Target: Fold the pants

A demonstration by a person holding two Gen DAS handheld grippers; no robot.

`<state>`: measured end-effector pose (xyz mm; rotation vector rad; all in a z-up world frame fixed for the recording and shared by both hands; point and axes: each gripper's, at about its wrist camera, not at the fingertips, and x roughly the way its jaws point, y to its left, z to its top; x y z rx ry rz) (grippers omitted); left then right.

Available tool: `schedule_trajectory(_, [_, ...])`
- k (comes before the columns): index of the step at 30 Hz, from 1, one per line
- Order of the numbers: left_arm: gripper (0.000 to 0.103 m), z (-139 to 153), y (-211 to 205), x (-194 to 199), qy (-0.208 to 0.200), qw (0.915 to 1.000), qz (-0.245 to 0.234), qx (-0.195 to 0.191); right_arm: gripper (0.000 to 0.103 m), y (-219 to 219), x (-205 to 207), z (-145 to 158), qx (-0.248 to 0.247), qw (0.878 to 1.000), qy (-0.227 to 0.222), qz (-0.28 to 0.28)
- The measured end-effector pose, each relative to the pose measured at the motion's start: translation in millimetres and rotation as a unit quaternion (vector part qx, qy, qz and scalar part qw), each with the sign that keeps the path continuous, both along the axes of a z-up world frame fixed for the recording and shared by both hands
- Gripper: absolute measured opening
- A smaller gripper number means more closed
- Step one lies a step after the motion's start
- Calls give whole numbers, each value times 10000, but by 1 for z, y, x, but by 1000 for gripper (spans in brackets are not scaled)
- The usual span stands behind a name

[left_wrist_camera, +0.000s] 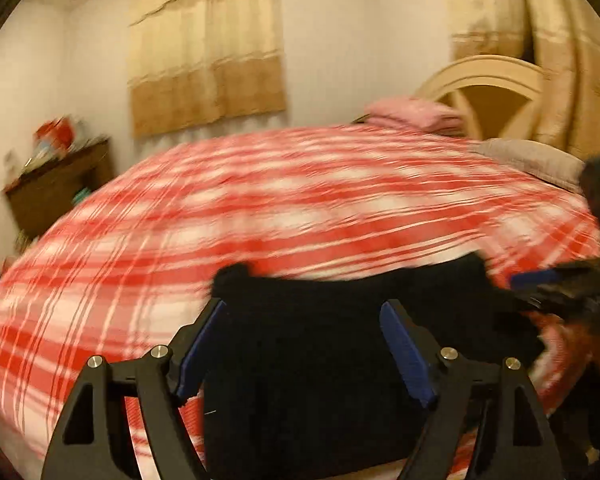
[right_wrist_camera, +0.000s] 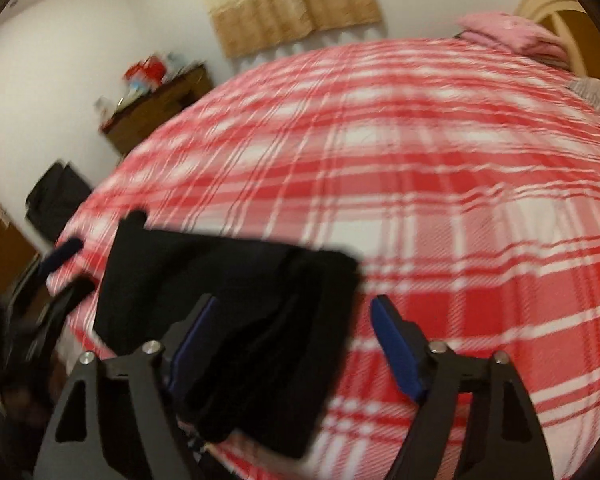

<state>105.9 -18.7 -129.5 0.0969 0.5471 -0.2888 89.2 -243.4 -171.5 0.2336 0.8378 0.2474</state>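
The black pants (left_wrist_camera: 340, 344) lie folded into a compact rectangle at the near edge of the red-and-white plaid bedspread (left_wrist_camera: 260, 208). My left gripper (left_wrist_camera: 304, 304) hovers over them, open, its blue pads wide apart with dark cloth showing between them and no pad pressing. In the right wrist view the pants (right_wrist_camera: 236, 300) sit lower left. My right gripper (right_wrist_camera: 296, 300) is open over their right edge, with its right pad above bare bedspread (right_wrist_camera: 440, 200). The right gripper (left_wrist_camera: 540, 280) shows blurred at the left view's right side. The left gripper (right_wrist_camera: 60, 260) shows at the right view's left edge.
Folded pink bedding (right_wrist_camera: 512, 34) and a grey pillow (left_wrist_camera: 536, 160) lie at the far end by the cream headboard (left_wrist_camera: 488, 80). A wooden dresser (right_wrist_camera: 156, 108) with clutter stands by the wall under a beige curtain (right_wrist_camera: 296, 4). A dark object (right_wrist_camera: 56, 200) sits beside the bed.
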Motion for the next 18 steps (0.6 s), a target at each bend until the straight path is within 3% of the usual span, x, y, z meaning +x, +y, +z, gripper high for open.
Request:
schedule_trajectory(2, [80,-8,14,7,160,9995,188,-201,74,11,0,-7,-65,9998,157,144])
schedule_trajectory(6, [80,-23,26,18,440,9974,323,-467,42,20,1,-17,-276,9988,314,270])
schedule_trajectory(10, [80,-26,21,14,442,9977,268,-429,19,21,-5,-16,-544,9979,239,240])
schedule_trajectory(15, [80,-23,14,10,369,9984,190,-385,16,16,-14,-10,-653,9976,199,151])
schedule_trajectory(18, [81,-37,15,18,617,9976,224,-222,16,16,-17,-11,-792,9966,196,108])
